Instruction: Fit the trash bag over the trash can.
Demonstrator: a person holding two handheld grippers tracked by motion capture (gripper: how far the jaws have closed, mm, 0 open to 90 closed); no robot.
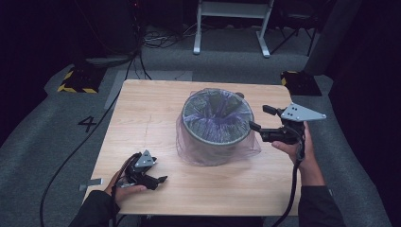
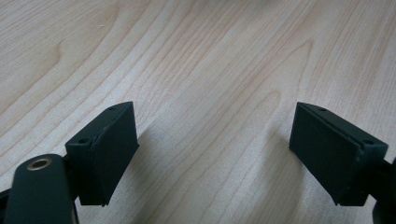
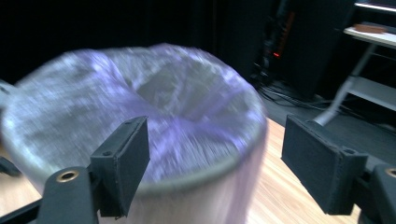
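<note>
A round grey bin (image 1: pixel 216 124) stands at the middle of the wooden table (image 1: pixel 142 113), lined with a thin purple plastic bag (image 1: pixel 189 152) that spills over its rim and down to the tabletop. My right gripper (image 1: pixel 259 117) is open just right of the bin's rim, level with it and pointing left at it. In the right gripper view the bag-covered bin (image 3: pixel 140 93) is blurred and close ahead, and the right gripper (image 3: pixel 215 154) has nothing between its pads. My left gripper (image 1: pixel 159 171) rests open near the front left edge, and in its own view the left gripper (image 2: pixel 212 140) is over bare wood (image 2: pixel 210 56).
Grey carpet surrounds the table, with cables (image 1: pixel 85 142) running along the left. A white metal frame (image 1: pixel 231 28) stands behind, and yellow-and-black striped bases (image 1: pixel 78 80) sit at the far corners. A piece of grey tape (image 1: pixel 91 183) lies on the floor by the table's front left.
</note>
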